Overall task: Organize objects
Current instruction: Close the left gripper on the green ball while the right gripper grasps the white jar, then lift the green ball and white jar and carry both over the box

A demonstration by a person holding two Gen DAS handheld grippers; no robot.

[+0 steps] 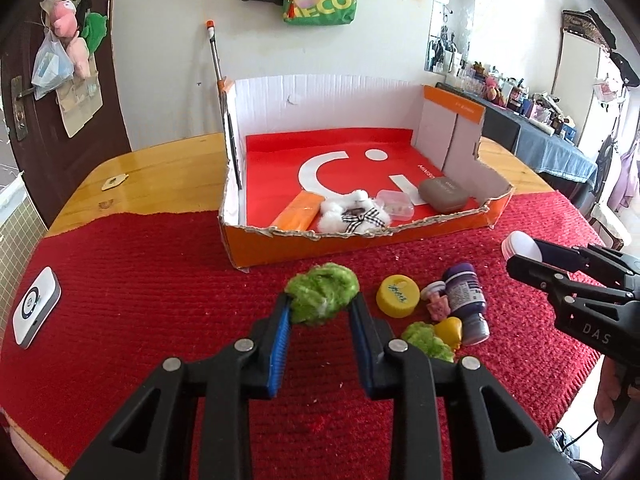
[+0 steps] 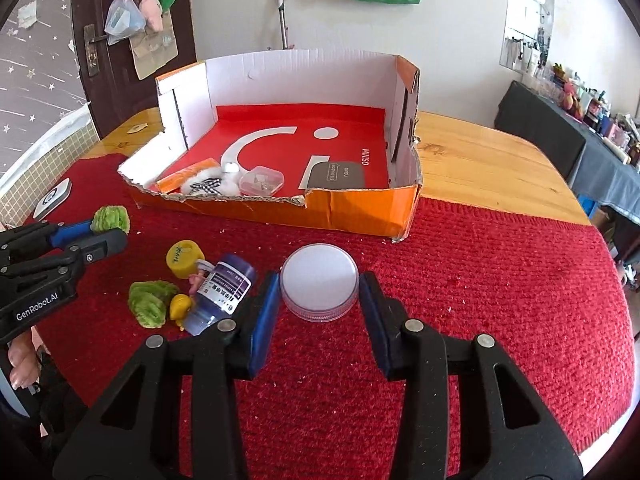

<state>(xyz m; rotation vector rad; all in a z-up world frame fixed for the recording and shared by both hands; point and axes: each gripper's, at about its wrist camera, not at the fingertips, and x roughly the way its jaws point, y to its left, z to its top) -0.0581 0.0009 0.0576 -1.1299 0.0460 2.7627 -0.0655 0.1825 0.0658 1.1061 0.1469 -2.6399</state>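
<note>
My left gripper [image 1: 320,304] is shut on a fuzzy green ball [image 1: 322,294], held just above the red cloth; in the right wrist view the same green ball [image 2: 111,219] shows at the left gripper's tips. My right gripper [image 2: 319,286] is shut on a round white-lidded clear jar [image 2: 319,282], which in the left wrist view is the white jar [image 1: 520,246] at the right gripper's tips. On the cloth lie a yellow cap [image 1: 397,295], a purple bottle [image 1: 468,302], a second green ball [image 1: 426,340], a small yellow toy [image 1: 450,330] and a pink figure [image 1: 437,305].
An open orange cardboard box [image 1: 360,246] stands behind, holding an orange pack [image 1: 298,210], a white fluffy bow toy [image 1: 352,214], a small clear case [image 1: 394,204] and a grey case [image 1: 443,194]. A white device [image 1: 34,306] lies at the cloth's left. Wooden table [image 1: 160,172] beyond.
</note>
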